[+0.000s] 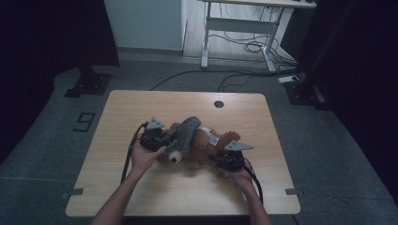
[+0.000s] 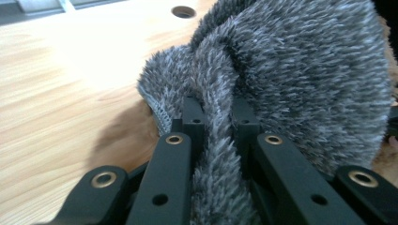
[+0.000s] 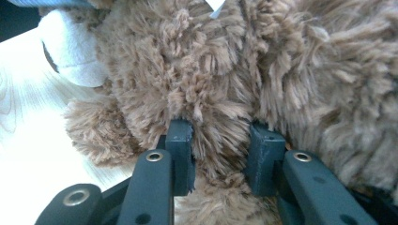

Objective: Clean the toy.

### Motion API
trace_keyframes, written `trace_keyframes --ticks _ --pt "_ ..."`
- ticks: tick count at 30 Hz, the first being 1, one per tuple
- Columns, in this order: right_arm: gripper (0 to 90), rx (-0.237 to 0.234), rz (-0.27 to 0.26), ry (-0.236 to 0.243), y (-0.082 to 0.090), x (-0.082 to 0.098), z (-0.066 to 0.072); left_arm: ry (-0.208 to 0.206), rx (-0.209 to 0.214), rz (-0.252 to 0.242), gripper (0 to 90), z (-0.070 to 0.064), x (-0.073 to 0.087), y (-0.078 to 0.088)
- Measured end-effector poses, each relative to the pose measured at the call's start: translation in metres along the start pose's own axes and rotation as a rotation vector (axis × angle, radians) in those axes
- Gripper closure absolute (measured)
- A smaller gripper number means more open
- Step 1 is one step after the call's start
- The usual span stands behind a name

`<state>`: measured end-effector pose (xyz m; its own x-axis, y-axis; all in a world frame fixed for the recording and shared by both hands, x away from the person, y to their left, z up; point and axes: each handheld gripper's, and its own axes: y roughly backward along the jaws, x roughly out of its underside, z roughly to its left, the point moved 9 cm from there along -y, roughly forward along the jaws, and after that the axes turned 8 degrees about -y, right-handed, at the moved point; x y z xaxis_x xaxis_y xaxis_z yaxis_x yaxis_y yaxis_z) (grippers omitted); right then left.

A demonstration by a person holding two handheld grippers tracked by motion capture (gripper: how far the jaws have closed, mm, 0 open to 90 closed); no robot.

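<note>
Grey fuzzy cloth (image 2: 300,79), clamped by the left tool (image 2: 217,119), drapes the brown teddy bear (image 3: 225,79) the right tool (image 3: 220,145) grips.

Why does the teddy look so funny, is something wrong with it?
Nothing is broken. The brown teddy bear lies flat on the wooden table with a fuzzy grey hat bunched crookedly over its head. The left gripper pinches a fold of the hat, and the right gripper squeezes the bear's fur.

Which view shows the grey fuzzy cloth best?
Left gripper view: the grey fuzzy cloth is close up, a fold pinched between the jaws. High view shows it small, draped over the brown teddy bear.
</note>
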<state>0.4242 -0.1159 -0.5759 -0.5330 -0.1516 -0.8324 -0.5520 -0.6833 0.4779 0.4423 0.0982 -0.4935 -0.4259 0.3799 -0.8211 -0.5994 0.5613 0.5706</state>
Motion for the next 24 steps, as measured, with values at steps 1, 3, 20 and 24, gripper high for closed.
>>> trace_keyframes --ticks 1,3,20,24 --pt "66.9 -0.001 0.0 -0.001 0.0 0.0 0.0 0.005 -0.007 -0.001 80.1 0.003 0.001 0.003" --pt "67.0 -0.002 -0.002 -0.002 0.0 0.0 -0.001 0.007 -0.028 -0.002 80.1 0.01 0.004 0.01" --pt "67.4 0.0 -0.004 -0.016 0.0 0.0 -0.002 -0.036 0.051 -0.041 80.2 -0.013 -0.074 -0.012" --pt "67.4 -0.004 -0.005 -0.018 0.0 0.0 -0.002 -0.048 0.115 -0.035 80.2 -0.04 -0.098 -0.04"
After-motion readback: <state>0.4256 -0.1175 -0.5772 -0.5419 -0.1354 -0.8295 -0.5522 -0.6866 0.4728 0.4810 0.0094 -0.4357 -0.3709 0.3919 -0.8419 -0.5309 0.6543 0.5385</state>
